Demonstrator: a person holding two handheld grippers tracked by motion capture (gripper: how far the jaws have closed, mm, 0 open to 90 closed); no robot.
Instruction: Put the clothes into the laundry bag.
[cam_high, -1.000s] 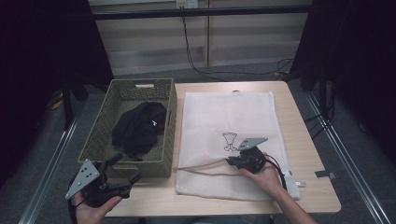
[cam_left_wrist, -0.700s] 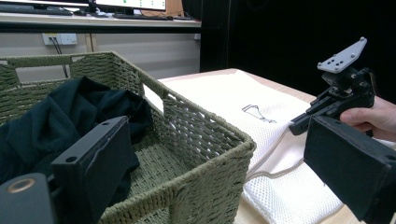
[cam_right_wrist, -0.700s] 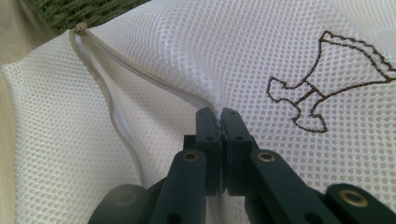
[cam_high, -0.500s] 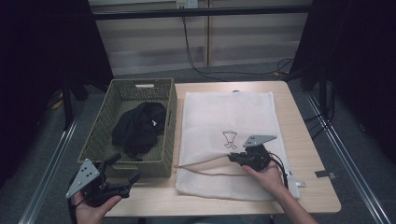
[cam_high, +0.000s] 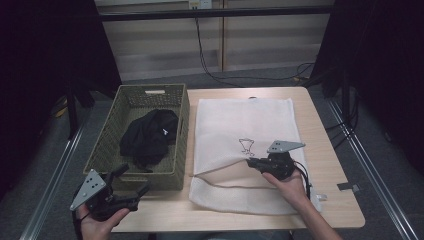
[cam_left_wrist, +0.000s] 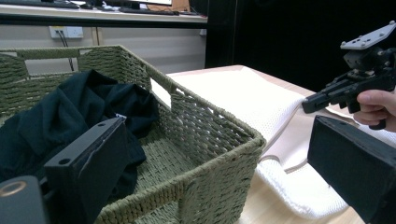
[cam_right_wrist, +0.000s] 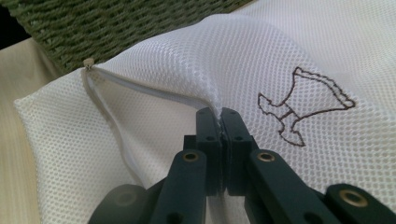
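Note:
A white mesh laundry bag (cam_high: 245, 125) with a small brown print lies flat on the table, its zipped mouth toward the near edge. My right gripper (cam_high: 251, 162) is shut on the upper layer of the mesh bag (cam_right_wrist: 261, 60) at the opening, lifting it so the mouth gapes. In the left gripper view that right gripper (cam_left_wrist: 313, 100) shows holding the raised edge of the bag (cam_left_wrist: 261, 93). A green woven basket (cam_high: 172, 172) at the left holds a black garment (cam_high: 149, 135). My left gripper (cam_high: 132, 182) hovers open at the basket's near corner, nothing between its jaws.
The wooden table (cam_high: 330, 165) has a bare strip right of the bag. A small tag (cam_high: 321, 197) lies near the bag's right corner. Cables run across the floor behind the table. The basket's wall (cam_left_wrist: 205, 140) stands between my left gripper and the bag.
My right gripper has risen a little with the mesh pinched in it, pulling the bag's mouth wider. The left gripper has stayed where it was.

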